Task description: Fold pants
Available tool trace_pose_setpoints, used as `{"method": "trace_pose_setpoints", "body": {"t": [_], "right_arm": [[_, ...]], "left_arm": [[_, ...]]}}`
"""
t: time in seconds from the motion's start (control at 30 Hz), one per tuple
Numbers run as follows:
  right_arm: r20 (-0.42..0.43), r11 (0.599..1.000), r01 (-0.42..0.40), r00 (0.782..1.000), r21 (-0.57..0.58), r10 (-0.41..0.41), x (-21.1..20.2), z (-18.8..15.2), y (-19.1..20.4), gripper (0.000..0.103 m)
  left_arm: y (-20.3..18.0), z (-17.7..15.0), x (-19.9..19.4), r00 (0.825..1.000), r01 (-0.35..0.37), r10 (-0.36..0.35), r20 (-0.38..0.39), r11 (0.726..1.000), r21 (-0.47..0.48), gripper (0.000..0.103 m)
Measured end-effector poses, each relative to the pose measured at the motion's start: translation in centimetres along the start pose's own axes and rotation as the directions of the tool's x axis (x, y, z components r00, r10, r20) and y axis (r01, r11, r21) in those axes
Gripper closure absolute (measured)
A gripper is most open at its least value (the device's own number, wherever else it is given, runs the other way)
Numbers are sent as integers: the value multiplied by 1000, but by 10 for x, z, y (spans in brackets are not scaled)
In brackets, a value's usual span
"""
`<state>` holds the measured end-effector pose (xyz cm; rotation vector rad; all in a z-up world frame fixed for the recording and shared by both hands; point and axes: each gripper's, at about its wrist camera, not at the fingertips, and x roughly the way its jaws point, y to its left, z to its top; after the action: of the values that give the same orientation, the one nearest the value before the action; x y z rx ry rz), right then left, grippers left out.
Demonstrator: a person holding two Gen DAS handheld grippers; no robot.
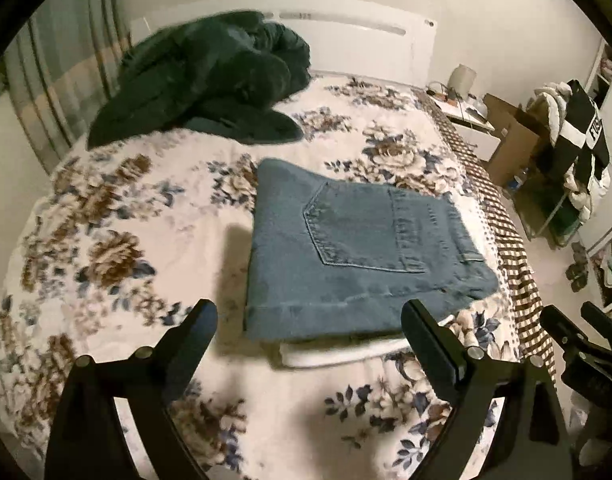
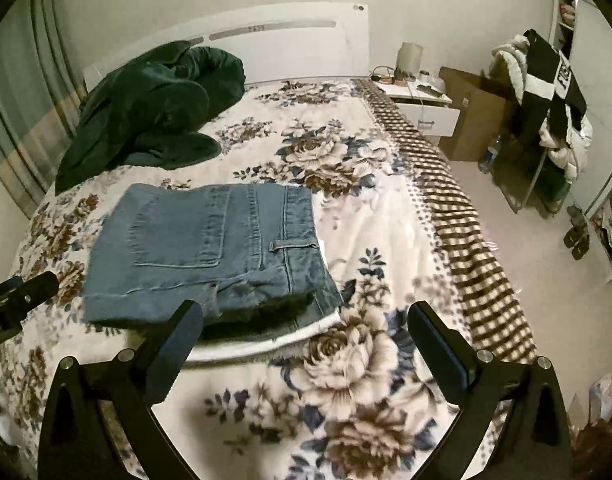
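Blue denim pants [image 1: 358,248] lie folded into a compact rectangle on the floral bed cover [image 1: 117,248], back pocket up, on top of a white folded item [image 1: 338,354]. My left gripper [image 1: 310,320] is open and empty, just in front of the pants' near edge. In the right wrist view the pants [image 2: 205,252] lie left of centre. My right gripper [image 2: 306,322] is open and empty, its left finger over the pants' near right corner. The right gripper also shows at the left wrist view's right edge [image 1: 578,336].
A dark green garment [image 1: 201,80] is heaped at the far left of the bed by the white headboard [image 1: 346,36]. Right of the bed stand a white nightstand [image 2: 422,108], a cardboard box [image 2: 470,112] and a rack with clothes [image 2: 546,92]. Slippers [image 2: 576,232] lie on the floor.
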<state>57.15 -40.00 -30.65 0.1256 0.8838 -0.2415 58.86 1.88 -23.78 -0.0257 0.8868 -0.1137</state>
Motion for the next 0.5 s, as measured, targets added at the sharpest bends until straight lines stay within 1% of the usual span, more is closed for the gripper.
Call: {"method": "trace_pose_setpoints", "body": {"t": [0.13,0.23,0.33,0.5], "right_arm": [[38,1000,-8,999,-18,8,-62,-9,-3,0],[76,999,-8,997,-38,11,-123,-19,-2,0],[114,999,-24,993,-48,30,-185,-29,-10,0],[179,996,-40,982,-83,55,-277,-50,-19,0]], "left_arm": [[-12,-9,-50,999,-26,26,36,1000,0,9],[-21,-19,-93,998,-30,30,64,1000,-5,9],[-32,-33,-143,994,-37,37,101,999,-9,9],[-49,-57,-213,987,-44,44,156,999,-2,9]]}}
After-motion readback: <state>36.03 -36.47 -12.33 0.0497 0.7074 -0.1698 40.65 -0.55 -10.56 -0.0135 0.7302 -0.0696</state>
